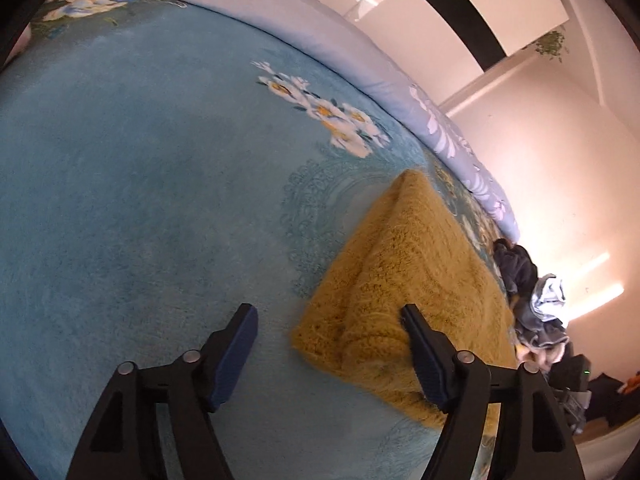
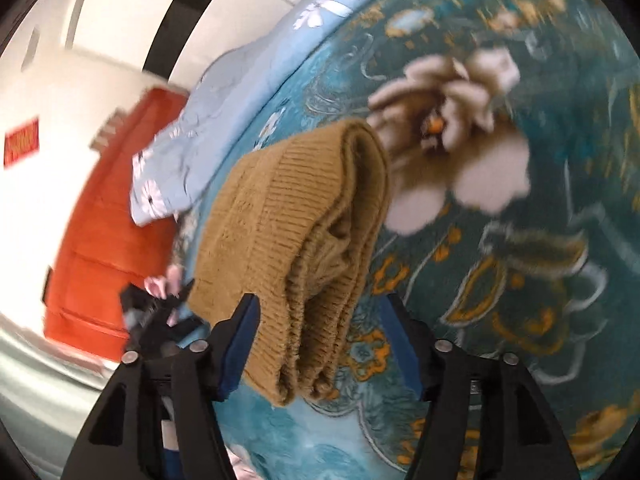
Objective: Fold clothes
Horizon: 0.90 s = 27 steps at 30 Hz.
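Note:
A folded mustard-yellow knit sweater (image 1: 404, 280) lies on the blue floral bed cover (image 1: 140, 200). My left gripper (image 1: 330, 314) is open just above the cover, its right finger over the sweater's near edge, its left finger over bare cover. In the right wrist view the same sweater (image 2: 296, 240) shows as a folded stack with its layered edge toward the camera. My right gripper (image 2: 320, 304) is open, its jaws standing on either side of the sweater's near end. The other gripper (image 2: 156, 312) shows at the sweater's left side.
A light blue flowered quilt (image 1: 320, 36) is bunched along the far side of the bed. A pile of dark and pale clothes (image 1: 536, 300) lies past the sweater at the bed's edge. An orange-red cabinet (image 2: 104, 240) stands beside the bed against a white wall.

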Available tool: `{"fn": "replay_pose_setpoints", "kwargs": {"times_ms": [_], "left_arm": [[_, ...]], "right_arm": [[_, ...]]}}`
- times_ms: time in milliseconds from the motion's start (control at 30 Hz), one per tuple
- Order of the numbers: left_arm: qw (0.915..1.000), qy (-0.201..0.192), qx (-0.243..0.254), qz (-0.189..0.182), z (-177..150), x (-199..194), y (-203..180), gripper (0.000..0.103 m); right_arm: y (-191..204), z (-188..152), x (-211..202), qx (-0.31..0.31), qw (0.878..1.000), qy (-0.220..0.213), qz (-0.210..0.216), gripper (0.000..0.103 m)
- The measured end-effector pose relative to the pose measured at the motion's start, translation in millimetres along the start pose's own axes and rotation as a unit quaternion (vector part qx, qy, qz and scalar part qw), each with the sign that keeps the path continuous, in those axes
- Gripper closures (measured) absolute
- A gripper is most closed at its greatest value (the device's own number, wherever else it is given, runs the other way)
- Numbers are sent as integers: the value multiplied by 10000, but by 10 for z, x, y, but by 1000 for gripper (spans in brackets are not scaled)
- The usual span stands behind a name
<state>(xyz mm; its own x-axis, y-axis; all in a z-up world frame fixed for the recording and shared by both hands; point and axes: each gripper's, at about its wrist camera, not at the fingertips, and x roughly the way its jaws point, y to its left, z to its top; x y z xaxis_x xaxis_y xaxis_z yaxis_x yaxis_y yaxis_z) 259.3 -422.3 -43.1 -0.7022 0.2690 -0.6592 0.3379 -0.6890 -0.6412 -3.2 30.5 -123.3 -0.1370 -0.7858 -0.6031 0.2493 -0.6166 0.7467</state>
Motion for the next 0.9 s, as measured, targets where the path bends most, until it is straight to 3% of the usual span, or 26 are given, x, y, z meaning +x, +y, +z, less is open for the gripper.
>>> {"fn": "replay_pose_setpoints", "kwargs": {"times_ms": [100,400,533,567,667,700,800,900], "left_arm": [[9999,59,-30,-113,18,16,11,25],[9990,79,-224,-371,-29,19,-18,28],[9970,86,-527,-554,-102,5,23,43],[9969,44,-559,-544,-119,-7,29,44],[9960,-50,-694,-563,-179,-52,32,52],[9957,-78,-729,-572,-202,-71,28,55],[9963,-121,-600,-608,-343,-169,-46,59],[9963,-6,-490,-712,-630,-263,-100,60]], "right_arm": [[-64,-44,88,297,9994,-115,160,38],[166,-255,289,225,9990,-113,363,38],[183,-365,303,283,9982,-119,518,39],[178,-376,293,309,9981,-151,516,46],[63,-391,262,659,9956,-151,642,81],[15,-389,246,775,9942,-146,727,86],[-67,-359,139,868,9922,-192,875,87],[-113,-269,-24,666,9952,-192,688,87]]}}
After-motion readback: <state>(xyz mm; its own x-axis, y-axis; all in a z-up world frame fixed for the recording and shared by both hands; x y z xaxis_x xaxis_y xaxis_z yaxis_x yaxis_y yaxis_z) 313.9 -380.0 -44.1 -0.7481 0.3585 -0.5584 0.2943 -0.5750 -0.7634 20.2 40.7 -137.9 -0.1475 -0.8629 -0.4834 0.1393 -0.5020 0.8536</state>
